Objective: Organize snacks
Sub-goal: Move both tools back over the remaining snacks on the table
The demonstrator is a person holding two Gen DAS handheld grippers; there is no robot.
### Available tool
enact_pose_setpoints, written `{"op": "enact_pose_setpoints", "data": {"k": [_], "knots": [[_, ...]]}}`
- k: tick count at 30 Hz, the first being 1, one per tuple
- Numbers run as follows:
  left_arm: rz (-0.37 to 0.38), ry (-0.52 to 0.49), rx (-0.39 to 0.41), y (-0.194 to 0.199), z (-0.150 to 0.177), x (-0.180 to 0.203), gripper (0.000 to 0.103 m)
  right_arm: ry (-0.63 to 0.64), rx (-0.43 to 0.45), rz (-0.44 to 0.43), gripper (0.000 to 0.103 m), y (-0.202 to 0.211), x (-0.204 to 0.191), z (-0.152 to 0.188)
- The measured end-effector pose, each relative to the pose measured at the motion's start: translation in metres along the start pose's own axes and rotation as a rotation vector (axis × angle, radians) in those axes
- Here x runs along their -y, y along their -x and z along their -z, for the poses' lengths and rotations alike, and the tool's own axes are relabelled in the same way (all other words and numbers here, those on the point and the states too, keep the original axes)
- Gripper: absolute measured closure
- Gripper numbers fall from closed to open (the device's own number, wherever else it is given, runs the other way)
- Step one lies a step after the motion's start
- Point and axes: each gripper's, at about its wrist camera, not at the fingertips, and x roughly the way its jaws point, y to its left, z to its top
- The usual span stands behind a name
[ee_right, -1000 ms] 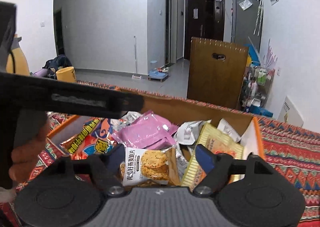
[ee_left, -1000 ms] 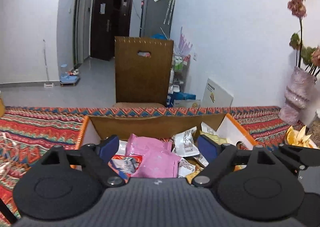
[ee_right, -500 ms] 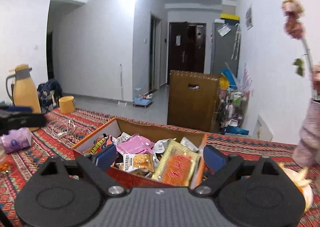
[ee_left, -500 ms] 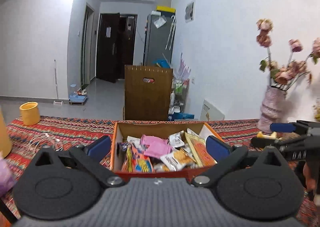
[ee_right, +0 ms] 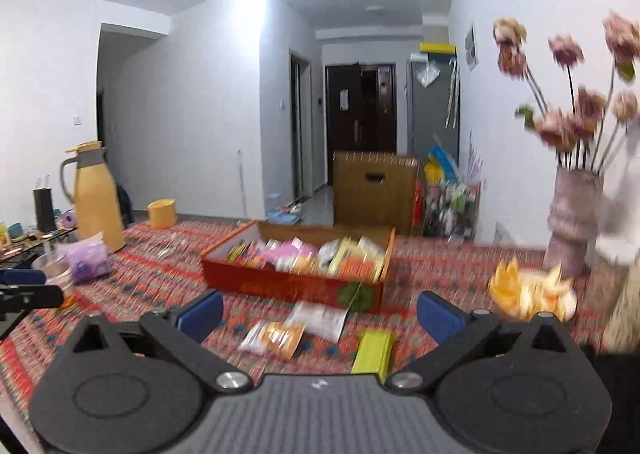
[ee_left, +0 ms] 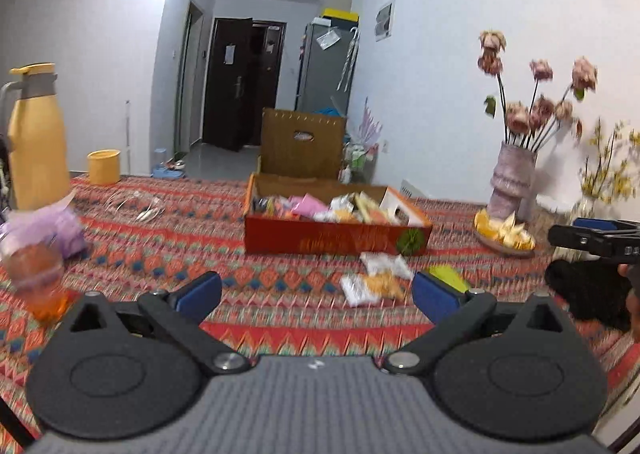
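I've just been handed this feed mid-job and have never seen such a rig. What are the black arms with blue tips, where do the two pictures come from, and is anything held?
No robot: a person holds a two-finger gripper in each hand, with a fisheye camera on each looking along its blue-padded fingers. One picture is from the left gripper, the other from the right gripper. Both have just been opening and hold nothing. On the patterned tablecloth stands a red box full of snack packets. Before it lie three loose ones: a white packet, an orange-and-white packet and a green packet.
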Motion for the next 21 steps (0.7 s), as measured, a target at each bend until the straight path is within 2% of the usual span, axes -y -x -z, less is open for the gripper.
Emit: {"op": "enact_pose_setpoints", "data": {"k": [5, 12, 16, 21], "knots": [[-0.059, 0.015, -0.070, 0.011, 0.039, -0.009, 0.000, -0.047, -0.102, -0.014, 0.000, 0.015, -0.012, 0.052], [-0.120, 0.074, -0.205, 0.001, 0.080, -0.022, 0.000, -0.070, -0.225, 0.006, 0.000, 0.018, -0.027, 0.122], [-0.112, 0.058, -0.220, -0.005, 0.082, -0.020, 0.000, -0.115, -0.268, -0.014, 0.000, 0.012, -0.027, 0.135], [-0.095, 0.034, -0.213, -0.014, 0.077, -0.011, 0.000, -0.118, -0.256, -0.050, 0.000, 0.003, -0.030, 0.130]]}}
